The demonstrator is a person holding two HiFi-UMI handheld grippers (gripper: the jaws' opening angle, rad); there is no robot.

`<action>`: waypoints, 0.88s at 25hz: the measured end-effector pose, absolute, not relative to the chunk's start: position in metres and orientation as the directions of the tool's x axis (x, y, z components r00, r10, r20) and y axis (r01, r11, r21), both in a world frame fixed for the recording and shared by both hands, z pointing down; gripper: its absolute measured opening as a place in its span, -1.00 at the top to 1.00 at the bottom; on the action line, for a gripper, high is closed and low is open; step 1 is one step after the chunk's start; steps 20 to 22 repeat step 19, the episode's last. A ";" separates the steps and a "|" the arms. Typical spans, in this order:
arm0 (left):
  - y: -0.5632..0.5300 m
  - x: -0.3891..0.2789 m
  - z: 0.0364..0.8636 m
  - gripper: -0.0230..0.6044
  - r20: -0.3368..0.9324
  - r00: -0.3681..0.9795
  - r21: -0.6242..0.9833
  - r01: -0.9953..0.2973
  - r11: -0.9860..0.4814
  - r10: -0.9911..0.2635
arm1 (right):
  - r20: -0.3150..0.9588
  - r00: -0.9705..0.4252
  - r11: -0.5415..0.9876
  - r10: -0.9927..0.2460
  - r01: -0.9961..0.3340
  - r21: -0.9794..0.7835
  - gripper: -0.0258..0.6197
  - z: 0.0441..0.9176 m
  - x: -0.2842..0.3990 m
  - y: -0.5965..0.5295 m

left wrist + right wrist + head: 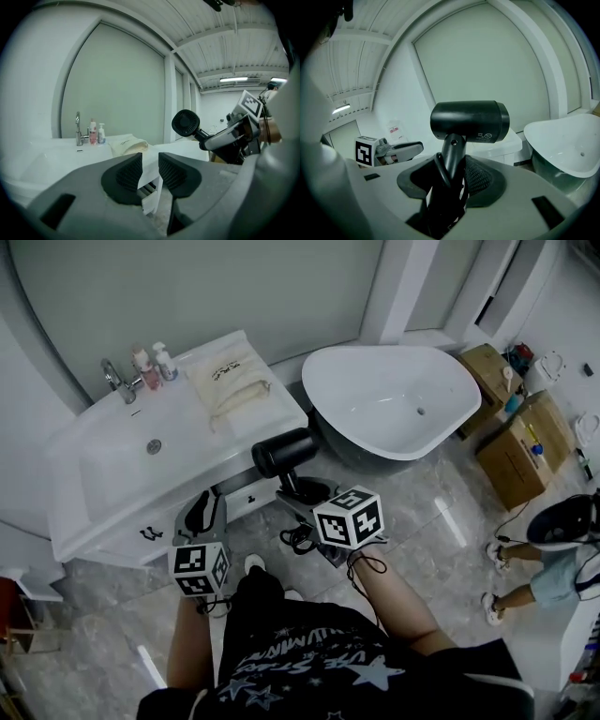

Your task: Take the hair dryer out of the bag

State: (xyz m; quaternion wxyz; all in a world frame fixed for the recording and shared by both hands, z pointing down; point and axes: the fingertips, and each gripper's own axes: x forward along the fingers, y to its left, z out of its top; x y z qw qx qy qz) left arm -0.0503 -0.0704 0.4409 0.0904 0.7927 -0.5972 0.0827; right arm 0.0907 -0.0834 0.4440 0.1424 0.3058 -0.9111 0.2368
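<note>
The cream bag (230,381) lies slumped on the desk (112,479) at its right rear corner. The hair dryer (284,452) is out of it, off the desk's front right corner. The right gripper (452,171) has its jaws clamped on the dryer's handle. The left gripper (150,171) has its jaws slightly apart with nothing between them.

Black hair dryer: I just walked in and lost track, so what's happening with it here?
A person's right gripper grips the black hair dryer by its handle, in the air. The cream cloth drawstring bag lies on the white vanity counter, apart from it. The left gripper is open and empty.
</note>
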 end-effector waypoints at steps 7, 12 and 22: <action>-0.021 -0.061 0.454 0.79 0.269 0.228 0.050 -0.973 -0.223 -0.936 | 0.413 -0.786 0.707 -0.459 -0.605 -0.367 0.37 0.457 0.082 -0.049; 0.006 -0.076 0.464 0.85 0.287 0.226 0.067 -0.974 -0.216 -0.931 | 0.431 -0.790 0.717 -0.437 -0.595 -0.364 0.37 0.467 0.058 -0.026; 0.056 -0.106 0.467 0.86 0.324 0.258 0.093 -0.966 -0.240 -0.910 | 0.451 -0.772 0.686 -0.448 -0.620 -0.381 0.37 0.467 0.029 0.015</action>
